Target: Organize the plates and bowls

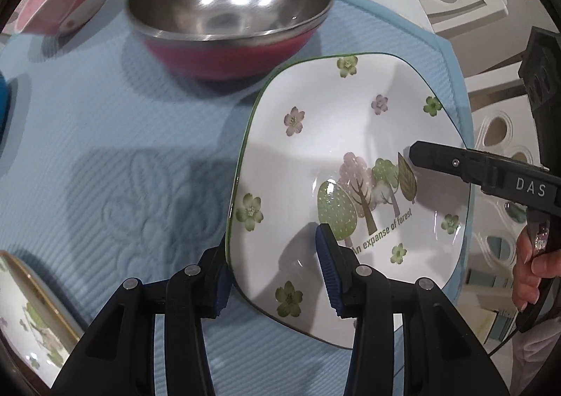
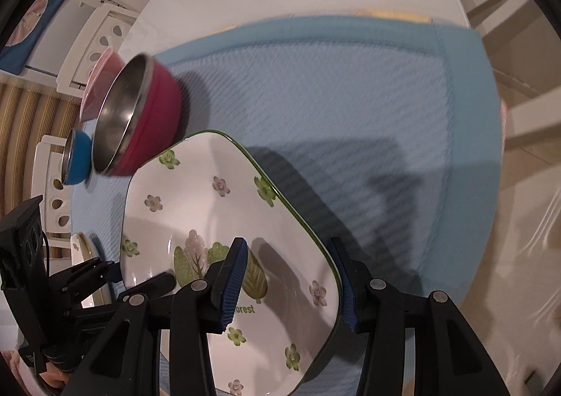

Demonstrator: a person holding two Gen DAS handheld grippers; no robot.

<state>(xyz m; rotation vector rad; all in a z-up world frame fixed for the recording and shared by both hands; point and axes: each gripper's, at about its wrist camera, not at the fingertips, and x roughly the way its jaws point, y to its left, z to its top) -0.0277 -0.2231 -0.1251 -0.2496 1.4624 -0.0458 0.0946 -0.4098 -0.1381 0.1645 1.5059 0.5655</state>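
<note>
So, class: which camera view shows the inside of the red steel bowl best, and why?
The left wrist view: the red steel bowl faces the camera upright, its whole shiny inside and rim visible on the blue mat. In the right wrist view the bowl appears sideways near the picture's edge, showing mostly its red outer wall and only a sliver of the inside.

Black grippers, ribbed blue fingers (image 1: 328,270), silver pivot screws, white "DAS" lettering (image 1: 531,187).
</note>
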